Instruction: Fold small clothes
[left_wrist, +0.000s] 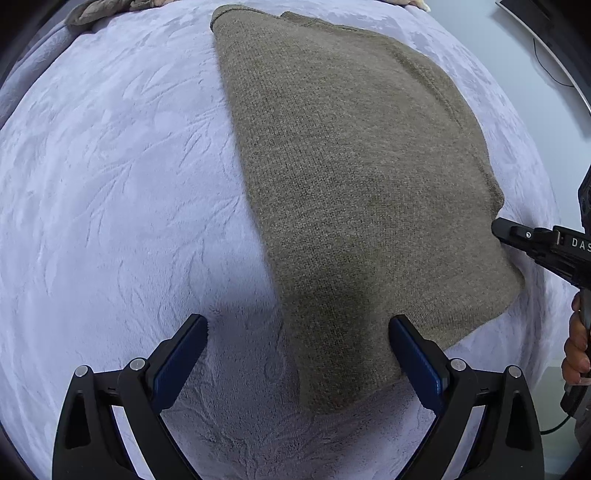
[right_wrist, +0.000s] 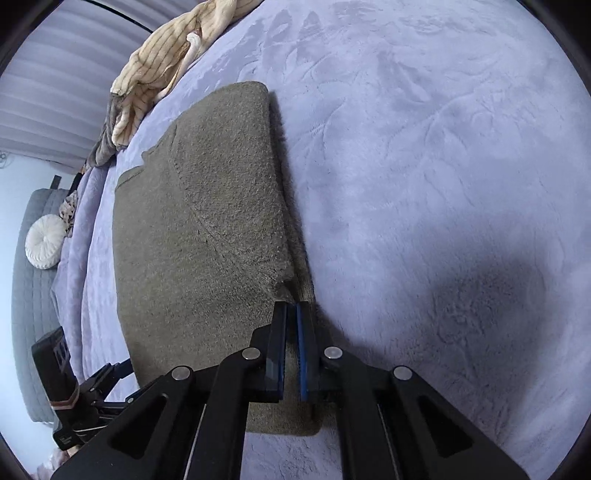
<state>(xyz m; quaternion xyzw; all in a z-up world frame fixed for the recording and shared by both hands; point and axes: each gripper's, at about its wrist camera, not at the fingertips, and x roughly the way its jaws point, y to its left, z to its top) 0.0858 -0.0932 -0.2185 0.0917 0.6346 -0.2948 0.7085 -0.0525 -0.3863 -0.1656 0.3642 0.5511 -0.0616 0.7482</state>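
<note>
We see one olive-brown knitted sweater (left_wrist: 354, 192) lying flat on the lavender plush blanket (left_wrist: 110, 184), folded lengthwise into a long, narrow shape with one straight folded side and a ribbed hem at the near end. In the right wrist view we can make out its layers: an upper thickness of knit stops short of a thinner lower layer, which shows as a strip along one long side and at the near corner. Its far end reaches toward the blanket's far edge, while its near end lies well inside the blanket.
</note>
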